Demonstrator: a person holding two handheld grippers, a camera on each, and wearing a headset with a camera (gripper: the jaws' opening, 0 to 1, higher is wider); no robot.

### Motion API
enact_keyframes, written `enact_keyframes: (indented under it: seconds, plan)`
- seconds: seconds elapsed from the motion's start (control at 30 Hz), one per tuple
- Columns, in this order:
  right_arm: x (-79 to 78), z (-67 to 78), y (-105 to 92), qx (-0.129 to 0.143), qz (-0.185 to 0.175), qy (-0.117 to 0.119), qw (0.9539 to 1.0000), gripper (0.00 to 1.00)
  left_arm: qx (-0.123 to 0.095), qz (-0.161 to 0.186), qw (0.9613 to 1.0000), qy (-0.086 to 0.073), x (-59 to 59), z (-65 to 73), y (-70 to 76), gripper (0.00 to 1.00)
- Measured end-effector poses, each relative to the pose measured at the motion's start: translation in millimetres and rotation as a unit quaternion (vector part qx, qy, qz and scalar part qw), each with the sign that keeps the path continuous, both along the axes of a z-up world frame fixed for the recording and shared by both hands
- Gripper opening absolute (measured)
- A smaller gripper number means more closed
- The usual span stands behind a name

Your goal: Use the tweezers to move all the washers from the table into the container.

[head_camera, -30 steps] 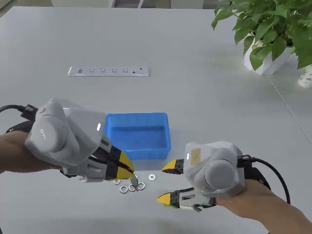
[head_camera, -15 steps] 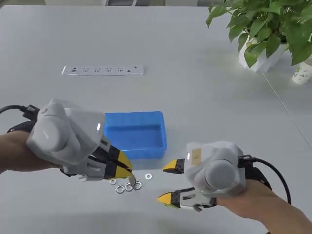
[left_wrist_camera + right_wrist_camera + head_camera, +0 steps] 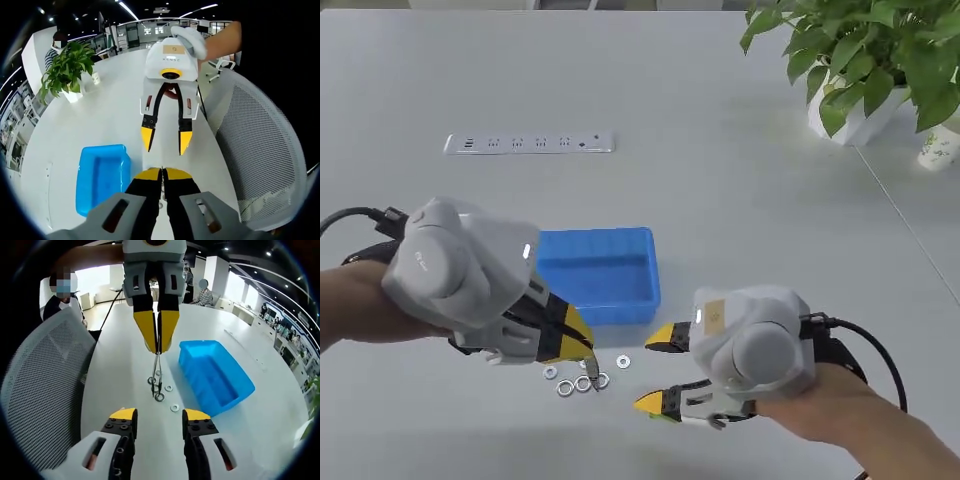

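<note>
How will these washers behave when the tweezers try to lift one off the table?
The washers lie flat and thin on the smooth table, so they probably slide rather than lift easily. Their shiny metal likely slips from the tweezers. Clustered neighbours may get nudged.

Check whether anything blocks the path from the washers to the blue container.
Nothing visible does. The washers lie in front of the container, bare table between; the tweezers in the left gripper point at them.

Bright even light, soft shadows, fisheye-warped edges
</note>
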State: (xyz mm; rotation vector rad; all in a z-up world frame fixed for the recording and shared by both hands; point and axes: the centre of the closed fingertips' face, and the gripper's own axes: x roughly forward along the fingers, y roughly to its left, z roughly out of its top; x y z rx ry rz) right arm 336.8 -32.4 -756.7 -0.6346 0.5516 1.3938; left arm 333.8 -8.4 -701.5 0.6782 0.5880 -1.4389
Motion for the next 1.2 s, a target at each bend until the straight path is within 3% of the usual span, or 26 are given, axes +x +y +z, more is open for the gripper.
enact_keyframes:
  seconds: [0.6, 1.2]
  plan:
    - [-4.9, -10.9, 38.1, 0.014, 0.037, 0.012, 0.9991, 0.27, -0.002, -0.002, 1.0000, 0.009, 0.2, -0.3, -1.7, 0.05]
    - [0.6, -22.6, 49.3, 0.014, 0.028, 0.019, 0.9993, 0.14, 0.001, -0.005, 0.9999, 0.015, 0.4, -1.8, -0.2, 0.05]
